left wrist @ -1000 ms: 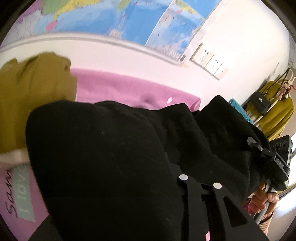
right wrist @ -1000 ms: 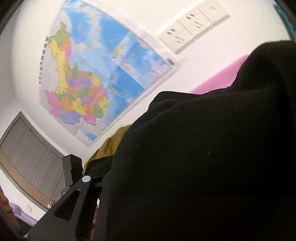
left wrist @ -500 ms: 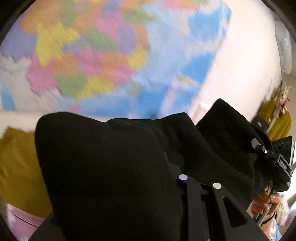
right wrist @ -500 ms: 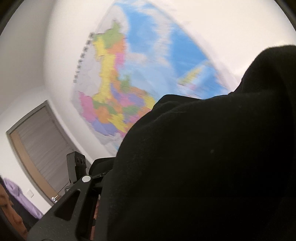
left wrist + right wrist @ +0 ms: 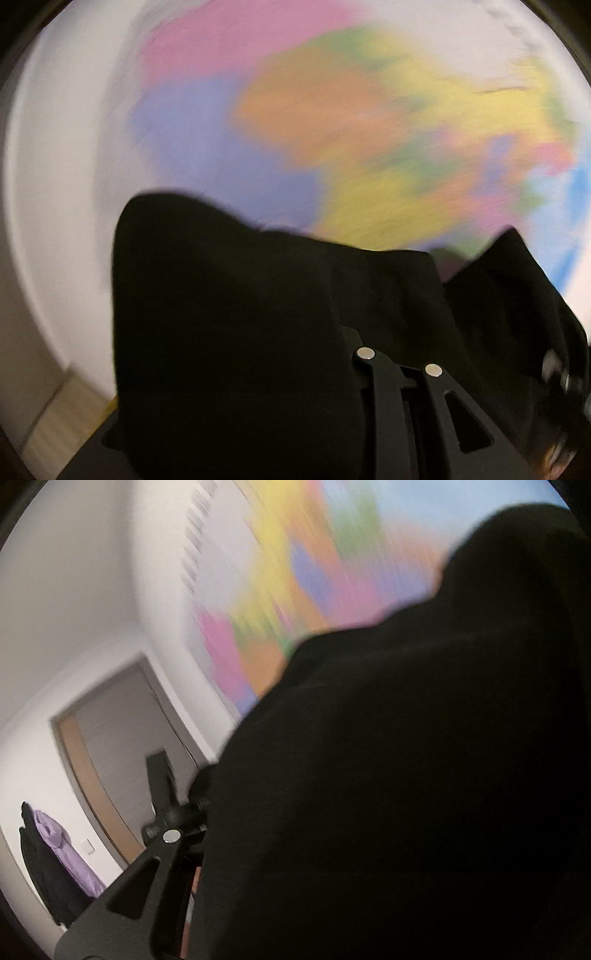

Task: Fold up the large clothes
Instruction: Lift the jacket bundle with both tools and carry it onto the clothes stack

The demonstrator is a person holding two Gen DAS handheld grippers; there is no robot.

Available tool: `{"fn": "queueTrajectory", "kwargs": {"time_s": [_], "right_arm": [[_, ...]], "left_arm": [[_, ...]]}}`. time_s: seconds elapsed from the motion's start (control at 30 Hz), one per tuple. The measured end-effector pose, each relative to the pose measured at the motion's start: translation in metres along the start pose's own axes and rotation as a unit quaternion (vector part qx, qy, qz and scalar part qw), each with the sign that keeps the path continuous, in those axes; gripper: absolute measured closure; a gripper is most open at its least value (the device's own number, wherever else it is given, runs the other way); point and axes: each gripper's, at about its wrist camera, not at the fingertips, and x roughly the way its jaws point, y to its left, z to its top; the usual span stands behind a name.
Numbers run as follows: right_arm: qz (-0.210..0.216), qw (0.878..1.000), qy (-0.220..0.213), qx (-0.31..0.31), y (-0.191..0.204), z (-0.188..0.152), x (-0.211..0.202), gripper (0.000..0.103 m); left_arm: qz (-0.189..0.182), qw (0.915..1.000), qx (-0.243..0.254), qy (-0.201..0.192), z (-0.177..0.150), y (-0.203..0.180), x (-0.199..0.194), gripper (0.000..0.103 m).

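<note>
Black garment (image 5: 258, 314) lifted off the pink bed, now up against the wall map (image 5: 369, 110).
Left gripper (image 5: 399, 354) and right gripper (image 5: 207, 823) each clamped on its cloth; garment hangs between them, likely a shake-out before folding.

The black garment (image 5: 240, 314) is thick, matt cloth with a soft, slightly fuzzy surface. The left gripper (image 5: 399, 365) is matt black plastic with small shiny metal discs set in it; the right gripper (image 5: 162, 853) has the same finish. The map (image 5: 351, 122) looks like smooth printed paper on a matt white wall (image 5: 74, 590). A door frame (image 5: 74, 753) looks like wood.
</note>
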Motion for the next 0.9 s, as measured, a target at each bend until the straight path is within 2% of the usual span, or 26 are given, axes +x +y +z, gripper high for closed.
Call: {"fn": "queueTrajectory", "kwargs": {"time_s": [0.07,0.1,0.13,0.17,0.23,0.27,0.33,0.37,0.43,0.5,0.57,0.6,0.67,0.7,0.73,0.8,0.83,0.87,0.9], "right_arm": [[-0.017,0.996,0.078,0.041,-0.029,-0.037,0.041,0.079],[-0.040,0.989,0.131,0.063,-0.045,-0.062,0.061,0.077],[-0.056,0.980,0.174,0.081,-0.060,-0.086,0.074,0.073],[-0.054,0.977,0.182,0.095,-0.069,-0.098,0.074,0.069],[-0.033,0.980,0.170,0.102,-0.075,-0.102,0.059,0.067],[-0.028,0.980,0.167,0.099,-0.074,-0.100,0.050,0.061],[-0.028,0.982,0.165,0.087,-0.072,-0.096,0.026,0.060],[-0.025,0.983,0.158,0.091,-0.074,-0.093,0.016,0.055],[-0.030,0.983,0.137,0.121,-0.083,-0.092,-0.008,0.050],[-0.024,0.982,0.119,0.147,-0.094,-0.092,-0.028,0.051],[-0.025,0.983,0.112,0.143,-0.085,-0.081,-0.028,0.082],[-0.028,0.986,0.106,0.122,-0.077,-0.079,-0.028,0.084],[-0.025,0.995,0.088,0.028,-0.038,-0.070,-0.020,0.089],[-0.024,0.995,0.092,-0.006,-0.023,-0.072,-0.018,0.089],[-0.028,0.994,0.106,-0.015,-0.019,-0.077,-0.015,0.089],[-0.055,0.986,0.155,0.007,-0.037,-0.098,-0.013,0.088],[-0.082,0.980,0.182,0.012,-0.048,-0.112,-0.014,0.084],[-0.088,0.976,0.200,0.013,-0.055,-0.121,-0.015,0.080],[-0.090,0.974,0.208,0.009,-0.054,-0.123,-0.017,0.076]], "left_arm": [[0.045,0.9975,-0.023,0.048,-0.033,0.044,0.040,0.080],[0.071,0.9915,-0.048,0.098,-0.057,0.073,0.067,0.081],[0.077,0.9855,-0.071,0.133,-0.078,0.094,0.084,0.082],[0.079,0.9803,-0.092,0.156,-0.099,0.113,0.097,0.082],[0.050,0.9830,-0.112,0.137,-0.117,0.128,0.095,0.080],[0.043,0.9848,-0.111,0.127,-0.118,0.129,0.090,0.079],[0.030,0.9868,-0.100,0.123,-0.115,0.127,0.084,0.078],[0.028,0.9870,-0.097,0.125,-0.113,0.128,0.084,0.078],[0.023,0.9874,-0.091,0.127,-0.107,0.129,0.085,0.079],[0.018,0.9879,-0.090,0.125,-0.102,0.132,0.084,0.080],[0.023,0.9885,-0.088,0.121,-0.091,0.133,0.082,0.082],[0.023,0.9891,-0.089,0.115,-0.080,0.130,0.080,0.082],[0.017,0.9910,-0.092,0.096,-0.069,0.127,0.066,0.083],[0.020,0.9918,-0.094,0.084,-0.065,0.129,0.064,0.082],[0.028,0.9913,-0.093,0.089,-0.066,0.132,0.068,0.080],[0.070,0.9861,-0.071,0.133,-0.081,0.133,0.087,0.074],[0.093,0.9826,-0.054,0.152,-0.092,0.131,0.095,0.070],[0.114,0.9810,-0.033,0.154,-0.102,0.128,0.098,0.063],[0.119,0.9823,-0.026,0.143,-0.106,0.128,0.093,0.061]]}}
